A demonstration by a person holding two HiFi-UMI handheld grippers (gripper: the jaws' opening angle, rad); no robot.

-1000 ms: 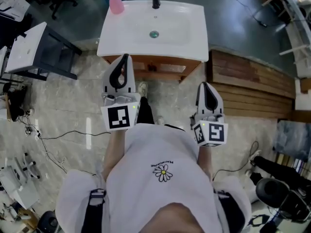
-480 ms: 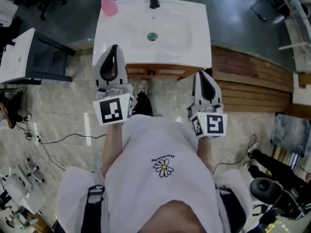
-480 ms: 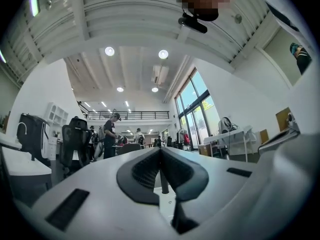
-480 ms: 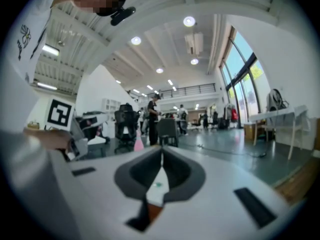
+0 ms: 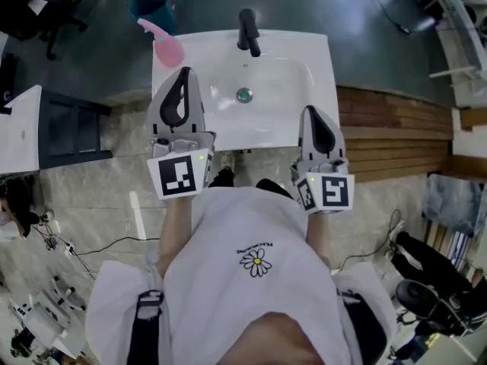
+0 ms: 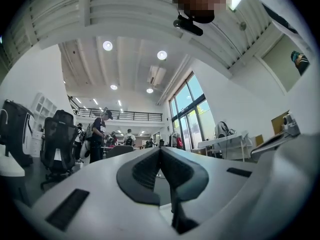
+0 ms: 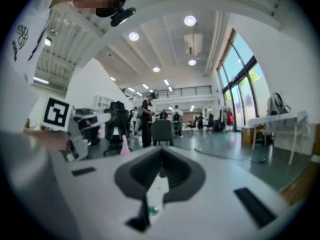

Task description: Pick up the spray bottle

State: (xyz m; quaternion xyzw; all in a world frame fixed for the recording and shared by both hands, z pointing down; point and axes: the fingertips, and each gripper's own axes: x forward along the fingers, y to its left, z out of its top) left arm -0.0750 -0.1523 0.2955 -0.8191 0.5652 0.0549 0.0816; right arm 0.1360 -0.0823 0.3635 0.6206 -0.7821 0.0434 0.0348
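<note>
- Standing at the back left corner of the white sink (image 5: 304, 52), the pink spray bottle (image 5: 166, 46) has its trigger head pointing away to the left. Nothing touches it.
- The sink's basin shows only its round drain (image 5: 243, 95), with the black faucet (image 5: 249, 33) rising at the middle of the back rim.
- A teal bucket (image 5: 152, 6) stands on the dark floor just behind the bottle. What it holds cannot be made out.
- The left gripper (image 5: 183, 78) hangs over the sink's left front part, short of the bottle and apart from it. In the left gripper view its jaws (image 6: 160, 151) meet at the tips with nothing between them.
- The right gripper (image 5: 312, 116) is over the sink's front right rim, well apart from the bottle. Its jaws (image 7: 161, 154) are pressed together and empty. In that view the bottle (image 7: 123, 146) shows small, beyond them and to the left.
- Each gripper carries its marker cube, the left cube (image 5: 181, 175) and the right cube (image 5: 327, 192), close to the person's white shirt (image 5: 256, 263).
- A wooden platform (image 5: 396, 135) lies to the right of the sink, and a dark table (image 5: 68, 124) stands to the left.
- A cable (image 5: 99, 245) trails over the pale floor.
- Between the left gripper and the bottle lies only bare sink rim.
</note>
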